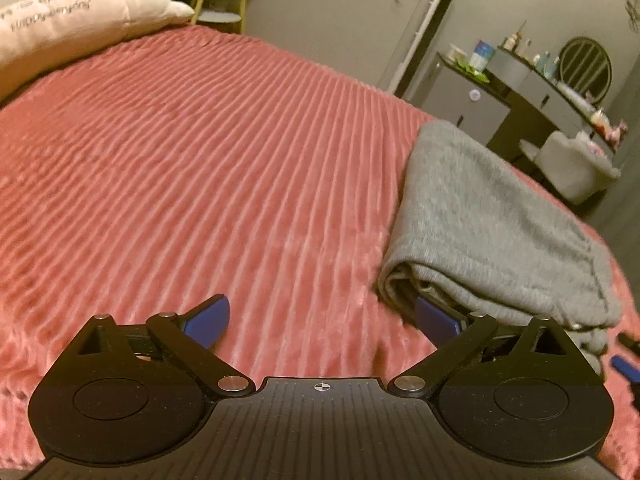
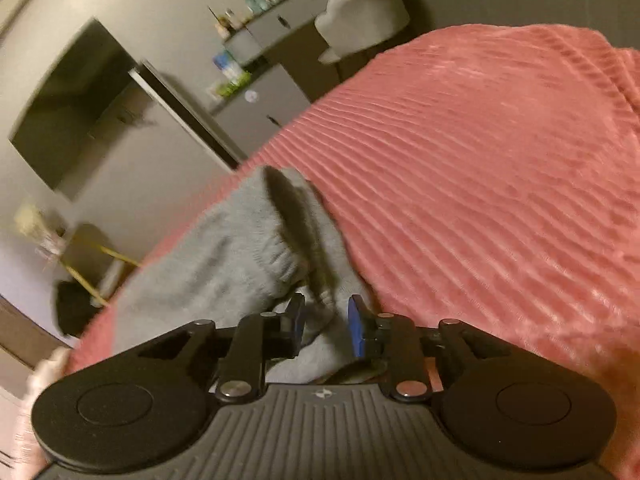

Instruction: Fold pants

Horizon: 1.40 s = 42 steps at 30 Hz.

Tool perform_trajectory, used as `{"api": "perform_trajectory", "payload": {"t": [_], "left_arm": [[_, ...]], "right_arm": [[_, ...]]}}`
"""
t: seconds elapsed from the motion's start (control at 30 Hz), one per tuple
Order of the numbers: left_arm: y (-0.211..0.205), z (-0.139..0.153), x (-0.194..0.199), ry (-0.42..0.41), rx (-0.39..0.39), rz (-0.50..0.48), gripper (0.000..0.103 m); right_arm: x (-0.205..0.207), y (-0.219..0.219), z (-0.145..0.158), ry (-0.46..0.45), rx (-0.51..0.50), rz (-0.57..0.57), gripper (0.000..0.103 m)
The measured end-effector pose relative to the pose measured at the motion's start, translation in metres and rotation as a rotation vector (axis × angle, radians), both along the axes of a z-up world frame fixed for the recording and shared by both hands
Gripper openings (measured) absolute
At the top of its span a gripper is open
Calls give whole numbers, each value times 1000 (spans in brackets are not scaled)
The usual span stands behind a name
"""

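left gripper [image 1: 322, 322]: jaws wide, empty, beside folded grey pants [image 1: 496, 224] | right gripper [image 2: 326, 330]: narrowed around cloth, clamp unclear | advice: pinch all layers, keep edges aligned

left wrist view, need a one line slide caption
Left gripper wide open beside folded grey pants on a pink ribbed blanket.

Place: a home bedroom.
Signs: bed with pink ribbed blanket [image 1: 200, 152], pillow [image 1: 60, 20], dresser with toiletries [image 1: 532, 80], round mirror [image 1: 586, 66].

Left gripper [image 1: 322, 320] spread wide, right gripper [image 2: 325, 326] half closed
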State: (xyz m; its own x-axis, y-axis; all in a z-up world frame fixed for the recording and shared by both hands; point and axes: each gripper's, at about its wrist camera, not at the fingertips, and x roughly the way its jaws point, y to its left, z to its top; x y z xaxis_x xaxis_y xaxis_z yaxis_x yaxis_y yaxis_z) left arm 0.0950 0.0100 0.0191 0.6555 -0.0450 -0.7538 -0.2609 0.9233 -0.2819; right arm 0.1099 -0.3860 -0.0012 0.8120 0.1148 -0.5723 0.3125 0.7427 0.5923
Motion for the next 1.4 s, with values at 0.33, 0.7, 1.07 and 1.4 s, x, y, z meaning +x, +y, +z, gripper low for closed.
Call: {"api": "perform_trajectory", "payload": {"t": [0.33,0.7,1.07,1.4], "left_arm": [[-28,4,-2,25,185,-113,103],[-69,20,-36,-26,290,-290,103],[-82,24,-38,-42,309,-320,103],[-84,12,-17,-30,340,-288,103]], "right_arm": [[-51,60,0,83,-194,231,99],[-85,94,14,88,-404,363,99],[-64,124,17,86,-572,359,99],[-39,133,8,72,-654,324,99]]}}
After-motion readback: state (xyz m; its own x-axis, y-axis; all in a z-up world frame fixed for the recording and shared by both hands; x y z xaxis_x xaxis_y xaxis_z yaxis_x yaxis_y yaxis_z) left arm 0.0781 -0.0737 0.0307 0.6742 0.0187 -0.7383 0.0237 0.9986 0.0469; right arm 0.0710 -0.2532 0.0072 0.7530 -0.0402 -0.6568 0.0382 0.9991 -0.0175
